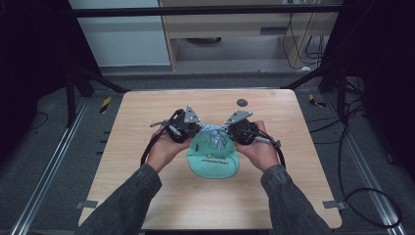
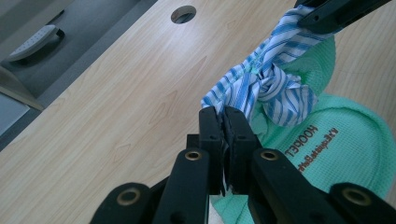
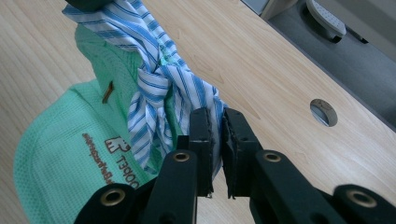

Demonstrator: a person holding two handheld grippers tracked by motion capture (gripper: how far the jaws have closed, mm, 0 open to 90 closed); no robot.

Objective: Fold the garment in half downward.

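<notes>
A mint green waffle-cloth bag [image 1: 214, 160] with brown lettering lies on the wooden table [image 1: 147, 196]. Its mouth is bound by blue-and-white striped ties [image 1: 214, 132] knotted together. My left gripper [image 1: 195, 130] is shut on one end of the striped tie [image 2: 238, 88], the jaws pinching the cloth just left of the knot [image 2: 273, 81]. My right gripper [image 1: 231, 131] is shut on the other striped end [image 3: 205, 100], right of the knot [image 3: 156, 77]. The green bag [image 2: 345, 149] [image 3: 60, 154] spreads below the knot toward the person.
A round cable hole [image 1: 242, 102] [image 2: 183, 14] [image 3: 323, 112] sits near the table's far edge. Black frame bars and cables run along the floor on both sides. The person's sleeved forearms come in from the near edge.
</notes>
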